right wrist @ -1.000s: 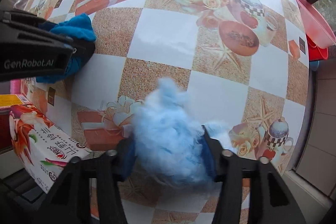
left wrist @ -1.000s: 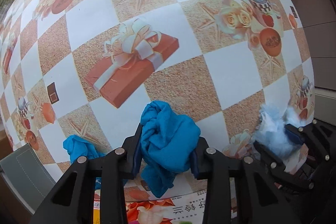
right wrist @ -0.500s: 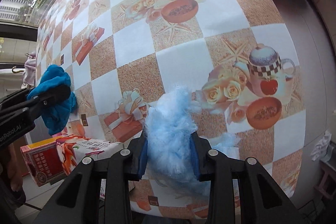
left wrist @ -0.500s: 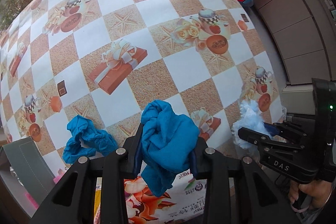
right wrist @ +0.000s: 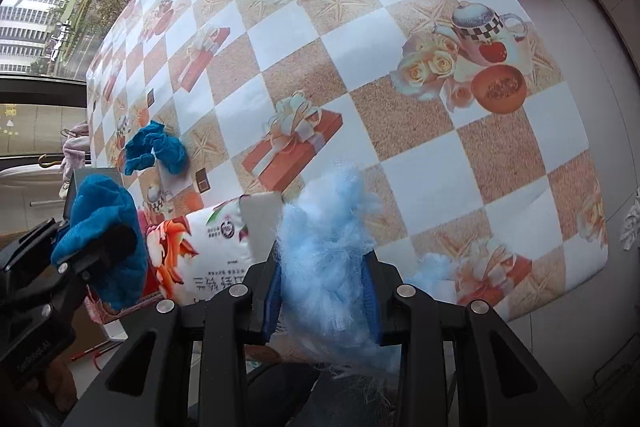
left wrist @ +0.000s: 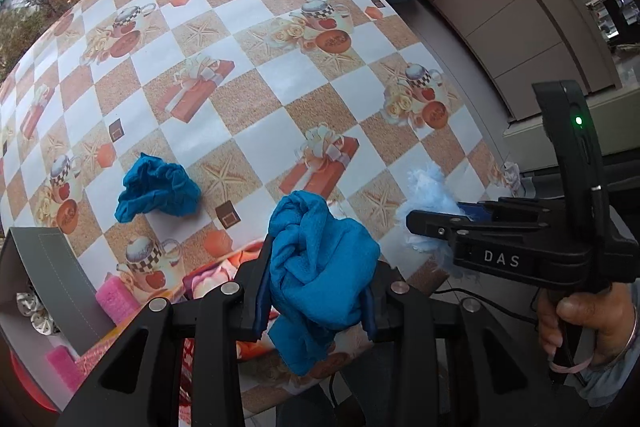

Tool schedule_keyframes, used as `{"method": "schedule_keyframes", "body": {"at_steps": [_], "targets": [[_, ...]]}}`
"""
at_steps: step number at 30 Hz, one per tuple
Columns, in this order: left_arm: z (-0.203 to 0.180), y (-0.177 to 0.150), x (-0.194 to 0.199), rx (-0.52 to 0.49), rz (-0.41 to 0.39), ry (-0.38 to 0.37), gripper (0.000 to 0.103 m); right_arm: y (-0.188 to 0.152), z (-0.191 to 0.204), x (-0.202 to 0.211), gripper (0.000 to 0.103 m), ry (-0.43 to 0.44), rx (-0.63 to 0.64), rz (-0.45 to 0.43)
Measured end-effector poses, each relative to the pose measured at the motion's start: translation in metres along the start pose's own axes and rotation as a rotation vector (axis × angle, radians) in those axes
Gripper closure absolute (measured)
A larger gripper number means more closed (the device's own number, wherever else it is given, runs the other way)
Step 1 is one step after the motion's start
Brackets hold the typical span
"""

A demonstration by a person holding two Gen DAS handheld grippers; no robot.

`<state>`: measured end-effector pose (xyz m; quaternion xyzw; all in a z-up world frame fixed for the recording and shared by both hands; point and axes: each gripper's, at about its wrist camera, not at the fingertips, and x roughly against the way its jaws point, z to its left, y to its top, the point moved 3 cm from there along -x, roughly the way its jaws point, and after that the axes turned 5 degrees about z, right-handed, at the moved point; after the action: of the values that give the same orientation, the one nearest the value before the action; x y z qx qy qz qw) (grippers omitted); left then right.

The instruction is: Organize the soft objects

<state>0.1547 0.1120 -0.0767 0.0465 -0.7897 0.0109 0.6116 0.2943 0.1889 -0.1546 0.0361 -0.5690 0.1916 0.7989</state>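
Both tools have come way up off the desk [left wrist: 256, 131] since a second ago, so you now see almost the whole checkered cloth, plus the box [right wrist: 208, 251] at the near edge that was barely in shot before. Each tool has also rolled a fair bit on the way up.

Left tool [left wrist: 316, 299] is clamped on the crumpled blue cloth [left wrist: 320, 267], carried in the air above the near desk edge. Right tool [right wrist: 322, 291] is clamped on the pale blue fluffy wad [right wrist: 324, 239], also lifted, just off the same edge. A second blue cloth [left wrist: 156, 189] is sitting loose on the desk, well apart from both.

What could go wrong, imo:
- That fluffy stuff looks wispy. One tuft [right wrist: 434, 269] already lies on the desk by itself near the right tool, so more could shed or tear off mid-carry.
- The cloth hangs down below the left pads, and the tail might snag on the box rim going in.
- The two tools are pretty close together, so they could bump if both head for the box at once.

Pose: both point steeply downward, side by side, and a hand [left wrist: 580, 323] grips the right handle.
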Motion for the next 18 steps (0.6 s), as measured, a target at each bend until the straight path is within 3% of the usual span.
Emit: {"method": "schedule_keyframes", "body": {"at_steps": [9, 18], "targets": [[-0.003, -0.064, 0.024, -0.098, -0.022, -0.036, 0.065, -0.049, 0.042, -0.006, 0.068, 0.012, 0.018, 0.021], [0.027, -0.108, 0.056, -0.053, -0.109, -0.05, 0.065, -0.086, 0.095, -0.008, 0.067, -0.002, 0.135, 0.04]]}}
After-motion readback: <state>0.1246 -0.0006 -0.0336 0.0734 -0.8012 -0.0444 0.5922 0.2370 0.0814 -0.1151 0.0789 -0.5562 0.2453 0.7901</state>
